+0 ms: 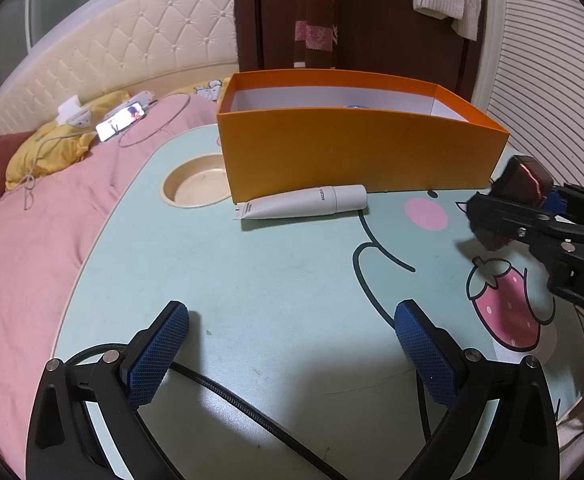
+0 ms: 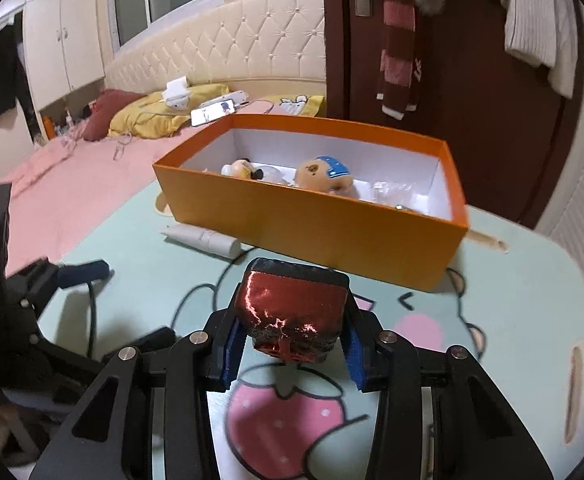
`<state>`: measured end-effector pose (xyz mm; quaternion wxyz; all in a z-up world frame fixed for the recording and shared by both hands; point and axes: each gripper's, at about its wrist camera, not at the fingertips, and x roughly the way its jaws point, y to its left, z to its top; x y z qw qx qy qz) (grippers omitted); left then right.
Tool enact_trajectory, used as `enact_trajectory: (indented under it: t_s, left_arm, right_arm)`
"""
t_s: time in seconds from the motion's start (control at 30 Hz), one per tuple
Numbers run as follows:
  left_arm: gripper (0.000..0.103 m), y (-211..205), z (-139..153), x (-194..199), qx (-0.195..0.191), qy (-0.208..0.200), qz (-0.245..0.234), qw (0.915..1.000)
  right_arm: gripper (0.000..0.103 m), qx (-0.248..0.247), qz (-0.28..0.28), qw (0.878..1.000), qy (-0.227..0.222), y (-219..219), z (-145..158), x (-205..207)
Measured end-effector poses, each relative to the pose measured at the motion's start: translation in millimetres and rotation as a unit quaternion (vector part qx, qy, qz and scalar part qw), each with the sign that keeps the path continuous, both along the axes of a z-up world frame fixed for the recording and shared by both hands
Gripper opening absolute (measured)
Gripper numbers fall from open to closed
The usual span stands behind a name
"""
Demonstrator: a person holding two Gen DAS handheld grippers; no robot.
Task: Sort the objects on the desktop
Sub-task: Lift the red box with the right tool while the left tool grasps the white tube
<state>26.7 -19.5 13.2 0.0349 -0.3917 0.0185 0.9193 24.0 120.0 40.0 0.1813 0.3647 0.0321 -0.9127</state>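
An orange box (image 1: 355, 148) (image 2: 331, 224) stands at the far side of the mint-green table (image 1: 272, 280) (image 2: 531, 300). Inside it lie a bear figure with a blue cap (image 2: 323, 174), another small figure (image 2: 244, 169) and clear plastic. A white tube (image 1: 303, 202) (image 2: 208, 238) lies on the table against the box's front wall. My right gripper (image 2: 293, 330) (image 1: 507, 208) is shut on a dark red foil-wrapped block (image 2: 293, 308) (image 1: 525, 178), held above the table short of the box. Low over the near table, my left gripper (image 1: 292, 344) is open with nothing between its blue pads.
A round cup recess (image 1: 196, 182) is sunk in the table left of the box. Beyond the table's left edge lies a bed with a pink blanket (image 1: 44, 220), a lit phone (image 1: 120, 120) (image 2: 214, 112) and cables. A dark door (image 2: 471, 80) with hanging clothes stands behind the box.
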Motion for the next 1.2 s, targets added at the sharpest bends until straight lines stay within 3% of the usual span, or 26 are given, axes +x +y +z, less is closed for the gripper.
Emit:
enact_trajectory:
  t_s: [0.17,0.33,0.5,0.87,0.9,0.93,0.97,1.0,1.07,1.13,1.2]
  left_arm:
    - [0.102,2,11,0,-0.010,-0.002,-0.005,0.9999]
    - [0.102,1,36,-10,0.006,0.027,-0.006,0.9996]
    - [0.102,11,32,-45,-0.022,0.001,-0.008,0.9997]
    - [0.102,28,15,-94,-0.044,-0.044,-0.007,0.9981]
    - [0.100,25,15,-94,-0.040,-0.044,-0.002,0.9982]
    - [0.092,22,15,-93,-0.035,-0.043,0.003,0.9984]
    - [0.078,19,15,-92,-0.030,-0.043,0.009,0.9986]
    - [0.075,14,17,-89,-0.023,-0.040,0.011,0.9989]
    - [0.047,3,22,-83,-0.010,-0.038,0.012,0.9992]
    - [0.036,-5,26,-77,-0.002,-0.037,0.012,0.9992]
    - [0.034,-11,31,-68,0.008,-0.030,0.010,0.9995]
  right_arm:
    - [0.043,-0.014,-0.013,1.000,-0.003,13,-1,2]
    - [0.043,-0.028,-0.026,0.999,-0.006,26,-3,4]
    - [0.043,-0.035,-0.029,0.999,-0.005,32,-2,6]
    - [0.043,-0.062,-0.022,0.997,-0.030,39,-8,2]
    - [0.043,-0.064,-0.022,0.997,-0.032,39,-8,2]
    - [0.043,-0.066,-0.022,0.997,-0.034,40,-8,2]
    - [0.043,-0.067,-0.023,0.997,-0.035,41,-9,2]
    - [0.043,-0.068,-0.024,0.997,-0.036,42,-9,1]
    - [0.043,-0.071,-0.028,0.996,-0.038,44,-9,0]
    - [0.043,-0.072,-0.031,0.996,-0.037,46,-9,0]
    - [0.043,-0.071,-0.034,0.996,-0.036,46,-9,0]
